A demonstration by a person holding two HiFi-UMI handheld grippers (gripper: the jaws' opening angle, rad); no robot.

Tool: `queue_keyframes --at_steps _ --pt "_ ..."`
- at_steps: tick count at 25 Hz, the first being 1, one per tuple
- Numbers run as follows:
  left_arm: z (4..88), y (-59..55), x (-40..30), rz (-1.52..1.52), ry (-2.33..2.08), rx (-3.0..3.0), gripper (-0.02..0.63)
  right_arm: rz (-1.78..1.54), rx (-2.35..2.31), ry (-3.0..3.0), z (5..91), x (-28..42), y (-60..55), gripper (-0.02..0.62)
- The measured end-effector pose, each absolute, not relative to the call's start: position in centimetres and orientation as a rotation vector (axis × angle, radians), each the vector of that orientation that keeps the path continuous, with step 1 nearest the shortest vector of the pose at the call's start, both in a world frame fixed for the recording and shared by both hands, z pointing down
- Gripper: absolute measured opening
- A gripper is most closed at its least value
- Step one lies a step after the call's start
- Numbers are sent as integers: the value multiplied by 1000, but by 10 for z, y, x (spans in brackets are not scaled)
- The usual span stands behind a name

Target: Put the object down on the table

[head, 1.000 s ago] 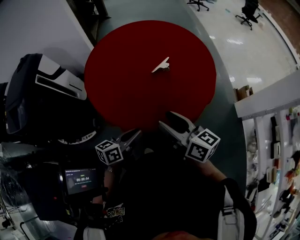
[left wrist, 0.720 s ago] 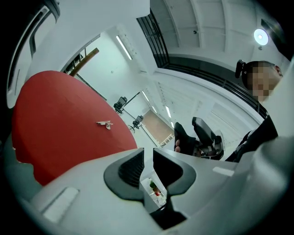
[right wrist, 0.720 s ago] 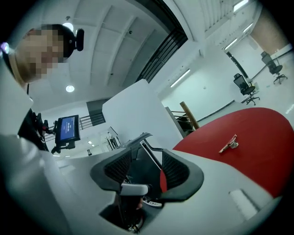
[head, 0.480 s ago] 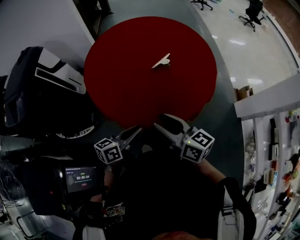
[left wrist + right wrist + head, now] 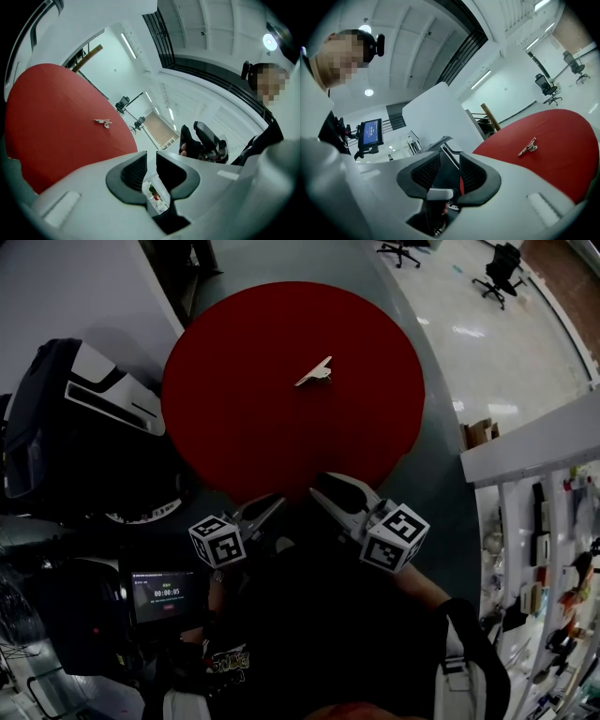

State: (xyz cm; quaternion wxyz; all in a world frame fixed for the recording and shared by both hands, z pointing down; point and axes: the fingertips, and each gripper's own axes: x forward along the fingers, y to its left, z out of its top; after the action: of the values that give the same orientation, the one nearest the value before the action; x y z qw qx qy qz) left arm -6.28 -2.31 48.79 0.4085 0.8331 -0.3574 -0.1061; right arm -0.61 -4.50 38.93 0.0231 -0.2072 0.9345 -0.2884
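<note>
Object (image 5: 315, 373) — on red table (image 5: 244, 427), well apart | right claw (image 5: 323, 487) closing, empty | left claw (image 5: 273, 505) narrow — empty

The left gripper (image 5: 270, 508) is held low and near the body, at the left, pointing far and rightward. Its fingers (image 5: 132, 171) stand a narrow gap apart with nothing between them. The right gripper (image 5: 332, 486) sits just beside it, pointing far-left, carried on the bare right forearm (image 5: 427, 590). Its fingers (image 5: 425, 171) are closing, with nothing between them.
</note>
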Motion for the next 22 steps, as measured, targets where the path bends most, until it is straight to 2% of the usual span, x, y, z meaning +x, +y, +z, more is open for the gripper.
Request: queue_keyframes --at_steps 3,4,22 --pt "485 -25 -58 -268 -886 2111 72 -864 -692 2883 384 2 -48 26" --pt "484 -25 -57 -267 -883 2115 72 -859 -703 2878 383 4 -48 5" --pt "481 -22 -55 -226 -863 2149 69 -779 -701 2879 376 4 -37 2"
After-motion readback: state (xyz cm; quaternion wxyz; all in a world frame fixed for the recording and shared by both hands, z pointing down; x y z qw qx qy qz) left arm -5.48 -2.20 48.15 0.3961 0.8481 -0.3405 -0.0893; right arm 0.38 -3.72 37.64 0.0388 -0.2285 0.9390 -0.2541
